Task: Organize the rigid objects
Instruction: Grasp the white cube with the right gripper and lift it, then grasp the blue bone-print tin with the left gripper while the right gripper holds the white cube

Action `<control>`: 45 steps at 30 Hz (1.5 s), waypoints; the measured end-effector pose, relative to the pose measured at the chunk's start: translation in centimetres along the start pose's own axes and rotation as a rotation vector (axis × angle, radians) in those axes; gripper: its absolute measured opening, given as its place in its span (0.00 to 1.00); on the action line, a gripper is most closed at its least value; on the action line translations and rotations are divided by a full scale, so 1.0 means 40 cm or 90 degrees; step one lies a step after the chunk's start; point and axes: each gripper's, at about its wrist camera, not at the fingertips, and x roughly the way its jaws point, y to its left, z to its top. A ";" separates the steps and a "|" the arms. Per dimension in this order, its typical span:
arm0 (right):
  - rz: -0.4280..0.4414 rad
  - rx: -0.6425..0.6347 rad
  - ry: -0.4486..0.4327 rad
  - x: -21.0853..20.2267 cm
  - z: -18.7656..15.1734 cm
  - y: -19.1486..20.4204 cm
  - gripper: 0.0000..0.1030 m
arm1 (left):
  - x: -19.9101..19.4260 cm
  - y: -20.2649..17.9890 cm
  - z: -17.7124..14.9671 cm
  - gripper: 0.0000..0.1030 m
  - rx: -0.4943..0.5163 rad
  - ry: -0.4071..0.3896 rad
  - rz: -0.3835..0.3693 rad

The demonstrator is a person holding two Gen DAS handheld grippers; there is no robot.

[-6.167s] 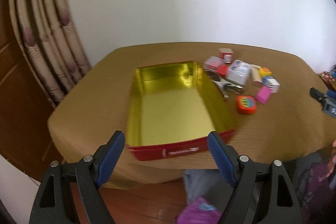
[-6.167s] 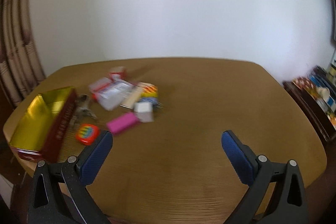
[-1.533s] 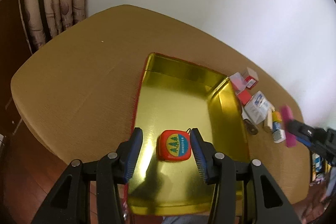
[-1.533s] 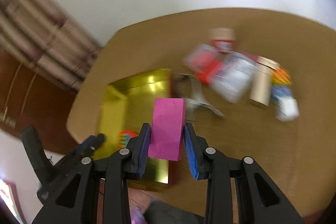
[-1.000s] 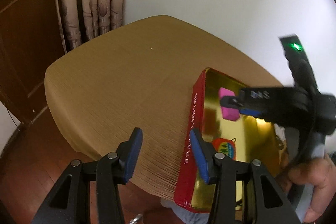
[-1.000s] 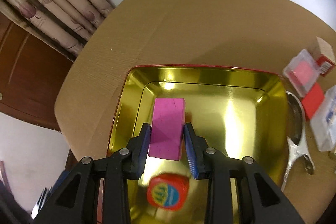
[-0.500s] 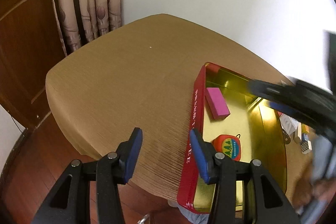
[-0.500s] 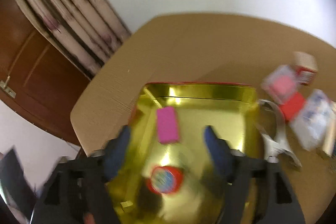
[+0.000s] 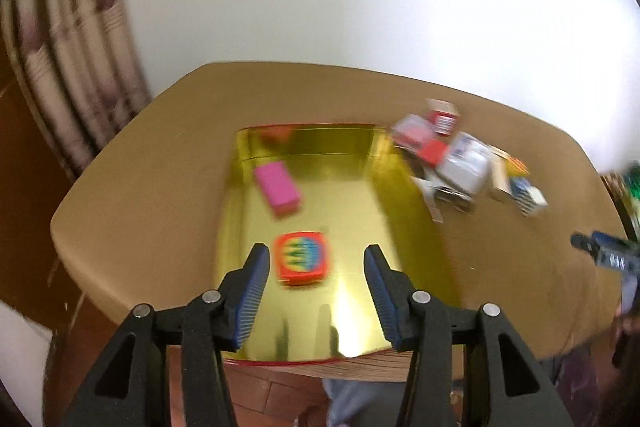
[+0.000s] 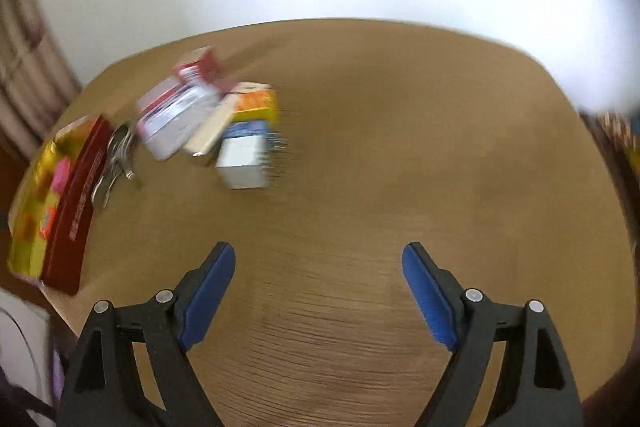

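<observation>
Both claws gape empty — left claw over the gold tin holding pink block and orange box; right claw faces the worktop pile — likely next pick.

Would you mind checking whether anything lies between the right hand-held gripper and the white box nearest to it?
Nothing visible does: only bare table separates the open right hand-held gripper from the white box at the pile's near edge.
</observation>
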 end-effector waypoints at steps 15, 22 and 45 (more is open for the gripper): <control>0.025 -0.066 -0.022 0.132 0.090 0.147 0.68 | 0.019 -0.129 0.012 0.50 0.045 0.036 -0.001; 0.042 -0.084 0.002 0.161 0.089 0.140 0.27 | 0.040 -0.156 0.030 0.50 0.036 0.059 -0.030; -0.029 -0.023 -0.062 0.072 0.012 -0.173 0.27 | 0.235 -0.586 0.193 0.52 0.127 0.159 -0.319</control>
